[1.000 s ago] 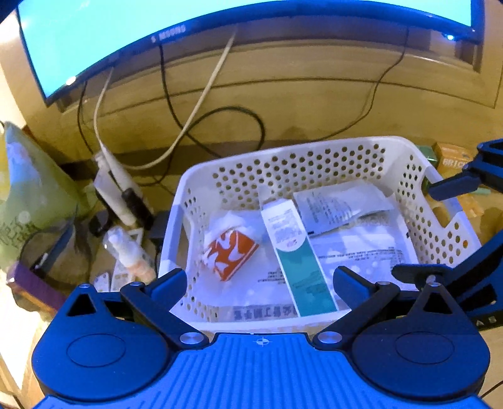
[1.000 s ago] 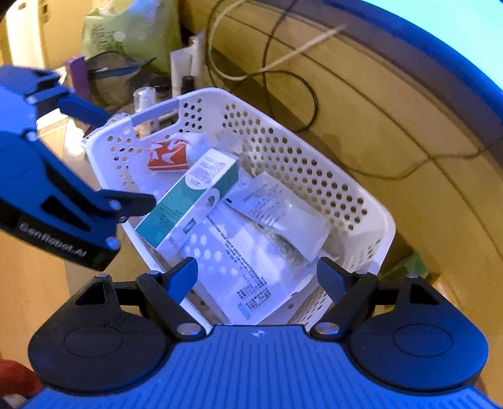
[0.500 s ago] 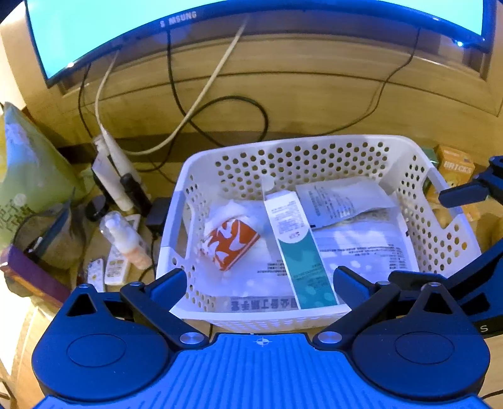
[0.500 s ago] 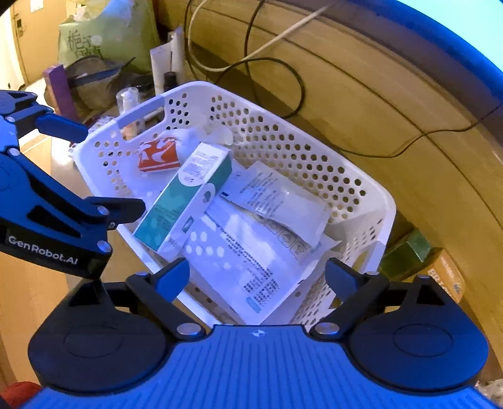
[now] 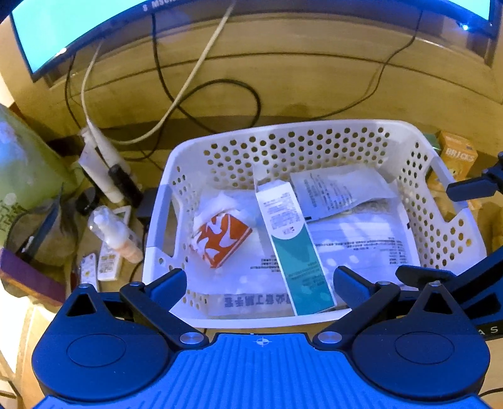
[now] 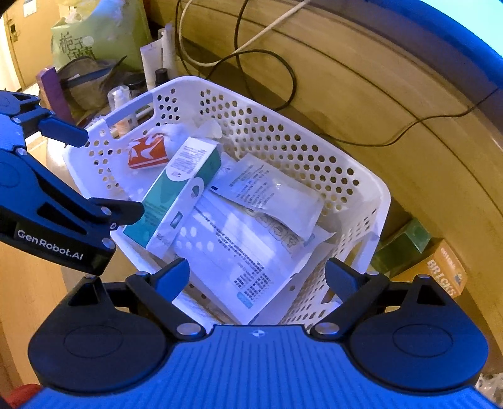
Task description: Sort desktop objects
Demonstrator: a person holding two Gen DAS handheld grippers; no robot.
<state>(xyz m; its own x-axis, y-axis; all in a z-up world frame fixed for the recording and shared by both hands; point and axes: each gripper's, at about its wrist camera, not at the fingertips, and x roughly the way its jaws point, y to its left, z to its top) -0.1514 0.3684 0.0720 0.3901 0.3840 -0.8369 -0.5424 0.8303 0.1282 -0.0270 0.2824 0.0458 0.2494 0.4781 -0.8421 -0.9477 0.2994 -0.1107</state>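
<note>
Wooden desk (image 5: 314, 88) beneath a monitor (image 5: 78, 28) carries the white perforated basket (image 5: 283, 135), which holds a teal-and-white box (image 5: 295, 248). My left gripper (image 5: 259, 280) and right gripper (image 6: 257, 272) hover before it, fingers spread, grasping nothing.

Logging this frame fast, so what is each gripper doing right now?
Left gripper: open, holding nothing, above the basket.
Right gripper: open, holding nothing.

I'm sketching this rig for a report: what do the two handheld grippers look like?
Both look alike. The left gripper and right gripper each have a ribbed bright-blue body, two round dark-blue hubs, black linkage arms with silver rivets, and blue-faced fingers. A small crosshair mark sits on the body's front edge. White "GenRobot.AI" lettering shows on the left gripper's side. No cables or sleeves visible.
</note>
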